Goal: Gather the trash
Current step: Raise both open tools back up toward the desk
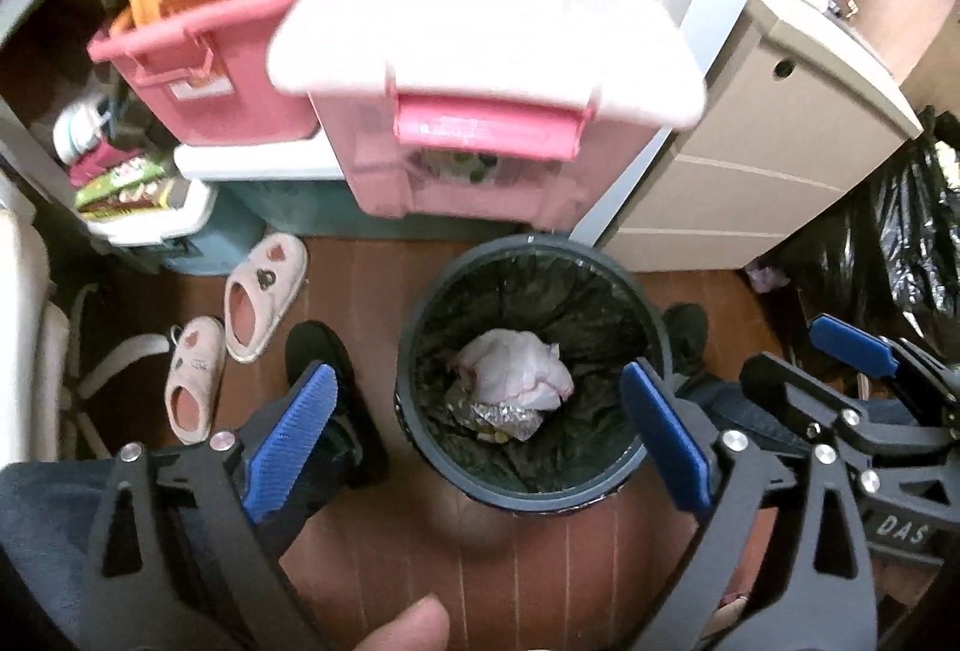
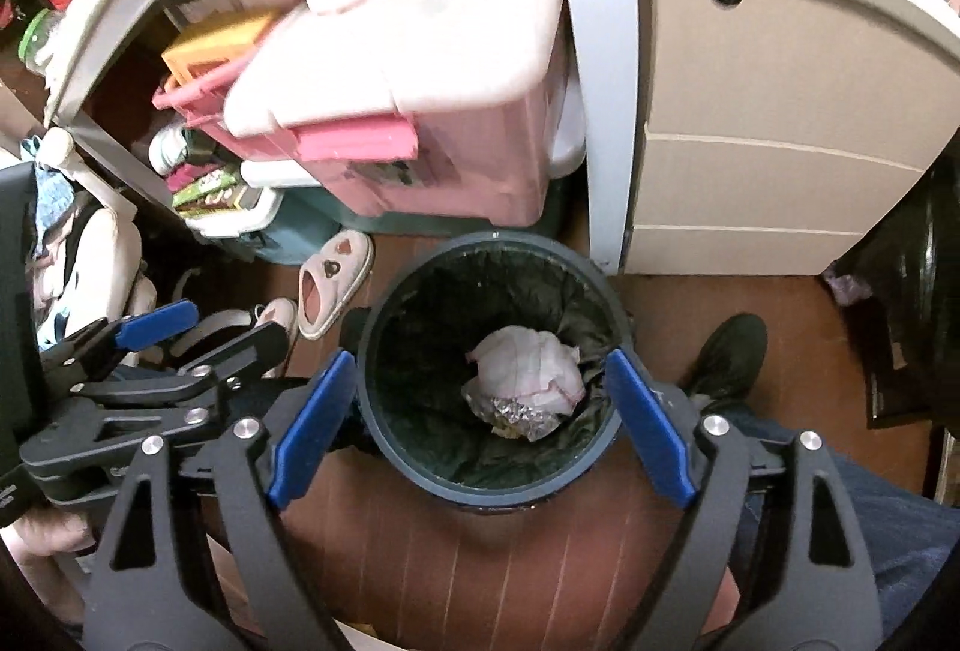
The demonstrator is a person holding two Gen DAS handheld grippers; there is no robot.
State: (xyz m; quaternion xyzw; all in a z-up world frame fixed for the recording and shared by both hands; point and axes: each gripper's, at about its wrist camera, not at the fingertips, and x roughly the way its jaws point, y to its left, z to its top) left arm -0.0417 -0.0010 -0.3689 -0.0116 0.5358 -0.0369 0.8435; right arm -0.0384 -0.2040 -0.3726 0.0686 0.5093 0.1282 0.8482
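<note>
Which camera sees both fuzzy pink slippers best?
The left wrist view: both fuzzy pink slippers lie fully visible on the wooden floor. The right wrist view shows one whole slipper; the other is mostly hidden behind the left gripper.

A reddish-brown plank floor (image 1: 372,291) carries a round dark bin (image 1: 651,333) (lined in black), two pink slippers (image 1: 267,285) to its left, a pink storage box (image 1: 480,183) behind it, a beige drawer unit (image 1: 750,171) and a black bag (image 1: 900,243).
</note>
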